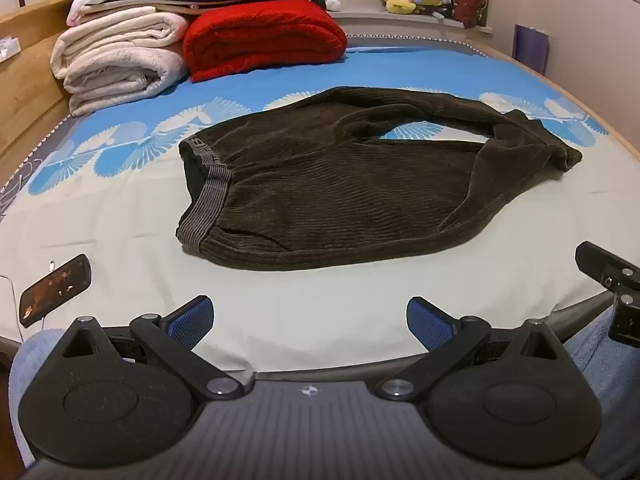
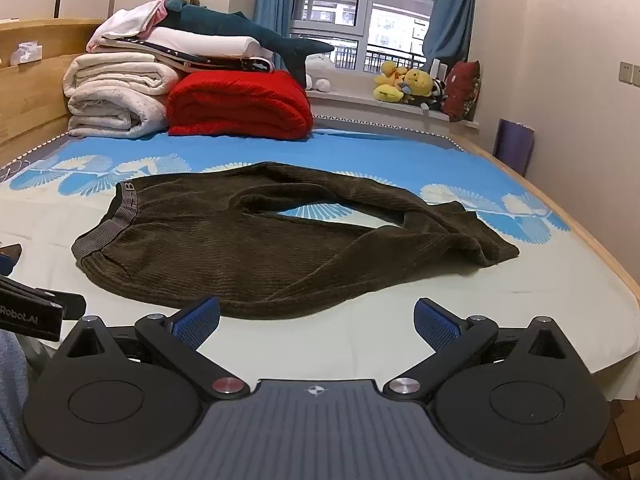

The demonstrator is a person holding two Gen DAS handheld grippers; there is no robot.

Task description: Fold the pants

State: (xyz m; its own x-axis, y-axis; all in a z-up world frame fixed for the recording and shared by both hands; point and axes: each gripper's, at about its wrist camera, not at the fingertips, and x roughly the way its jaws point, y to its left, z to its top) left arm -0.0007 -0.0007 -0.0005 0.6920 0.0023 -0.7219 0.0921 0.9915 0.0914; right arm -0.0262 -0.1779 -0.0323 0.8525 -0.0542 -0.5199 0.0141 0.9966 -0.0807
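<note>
Tongs, left: left tongs [image 1: 310, 322] hang above the near edge of the bed, blue pads spread wide, nothing between them
Tongs, right: right tongs [image 2: 316, 322] likewise spread apart and empty, their left pad just short of the near hem of the cloth
Phone: a dark phone [image 1: 54, 290] lies on the sheet to the left, near the bed's edge and apart from the garment
Pants: brown corduroy pants [image 1: 340, 196] lie on the bed [image 1: 120, 240], not yet folded, clear of both tongs; grey waistband [image 1: 208, 200] to the left, the two legs running right with a gap of sheet showing between them, and the cuffs [image 2: 480, 240] bunched and overlapping at the far right
Step in hand: I judge this as the approach before the first grasp; no fold looks begun
Next move: probably one leg must be laid over the other, so the left tongs would go for the waistband and the right for the cuffs; the bunched cuffs may need smoothing first
Far end: folded white quilts [image 1: 116, 60] and a red blanket [image 1: 264, 36] are stacked by the headboard, well apart from the pants
</note>
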